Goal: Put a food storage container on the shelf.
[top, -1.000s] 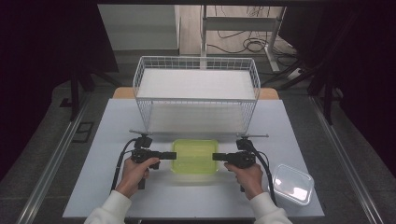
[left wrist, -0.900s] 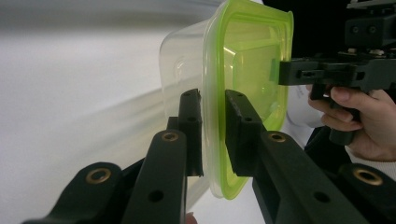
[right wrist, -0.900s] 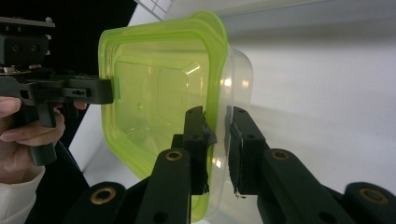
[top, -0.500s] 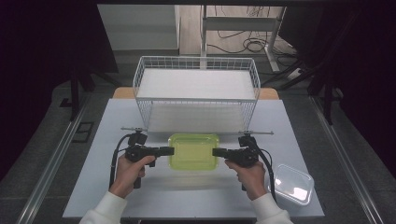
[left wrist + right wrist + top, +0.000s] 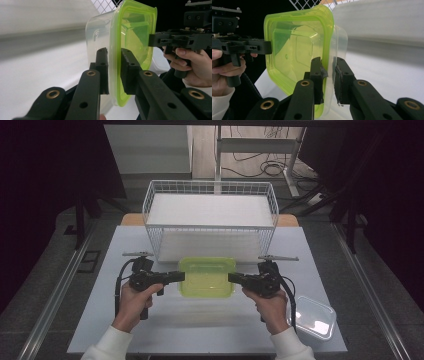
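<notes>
A clear plastic container with a lime-green lid (image 5: pixel 207 277) hangs level above the white table, just in front of the wire basket. My left gripper (image 5: pixel 181 276) is shut on its left rim, and my right gripper (image 5: pixel 231 278) is shut on its right rim. In the left gripper view the jaws (image 5: pixel 114 53) pinch the green lid edge of the container (image 5: pixel 132 32), and the right gripper (image 5: pixel 152 40) clamps the far side. In the right gripper view the jaws (image 5: pixel 328 62) clamp the rim of the container (image 5: pixel 294 50), with the left gripper (image 5: pixel 270 47) on the opposite edge.
A white wire basket (image 5: pixel 210 227) stands at the back middle of the table (image 5: pixel 200 330), right behind the lifted container. A second clear lidded container (image 5: pixel 311 317) lies at the front right, beside the person's right wrist.
Both hands have risen together with the green-lidded container held between them, and it now sits higher and closer to the basket's front.
</notes>
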`<state>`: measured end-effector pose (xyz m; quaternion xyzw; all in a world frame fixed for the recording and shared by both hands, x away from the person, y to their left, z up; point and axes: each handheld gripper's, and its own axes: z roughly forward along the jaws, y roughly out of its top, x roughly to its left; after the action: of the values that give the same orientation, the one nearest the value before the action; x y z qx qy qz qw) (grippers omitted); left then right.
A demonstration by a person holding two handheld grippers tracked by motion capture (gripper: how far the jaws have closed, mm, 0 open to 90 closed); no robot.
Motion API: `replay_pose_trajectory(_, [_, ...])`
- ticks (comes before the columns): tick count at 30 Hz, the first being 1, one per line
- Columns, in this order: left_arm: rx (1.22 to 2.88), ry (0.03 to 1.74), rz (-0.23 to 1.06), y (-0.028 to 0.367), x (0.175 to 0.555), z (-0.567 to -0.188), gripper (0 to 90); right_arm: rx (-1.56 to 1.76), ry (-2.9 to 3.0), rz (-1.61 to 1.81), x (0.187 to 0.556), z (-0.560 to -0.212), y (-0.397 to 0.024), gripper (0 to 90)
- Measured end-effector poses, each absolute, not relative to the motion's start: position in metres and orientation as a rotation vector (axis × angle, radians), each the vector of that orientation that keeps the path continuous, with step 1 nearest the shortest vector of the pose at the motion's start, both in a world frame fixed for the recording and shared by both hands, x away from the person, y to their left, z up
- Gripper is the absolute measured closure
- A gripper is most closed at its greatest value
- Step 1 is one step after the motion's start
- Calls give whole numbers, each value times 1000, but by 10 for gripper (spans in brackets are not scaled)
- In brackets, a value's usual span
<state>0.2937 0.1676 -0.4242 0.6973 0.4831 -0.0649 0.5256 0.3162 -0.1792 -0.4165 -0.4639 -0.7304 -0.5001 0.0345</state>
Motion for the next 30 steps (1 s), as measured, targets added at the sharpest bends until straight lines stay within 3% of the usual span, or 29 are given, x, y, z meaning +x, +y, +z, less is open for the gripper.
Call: replay_pose_trajectory(30, [1650, 1125, -102, 169, 313, -387, 797, -1399, -2270, -1624, 328, -376, -178, 778])
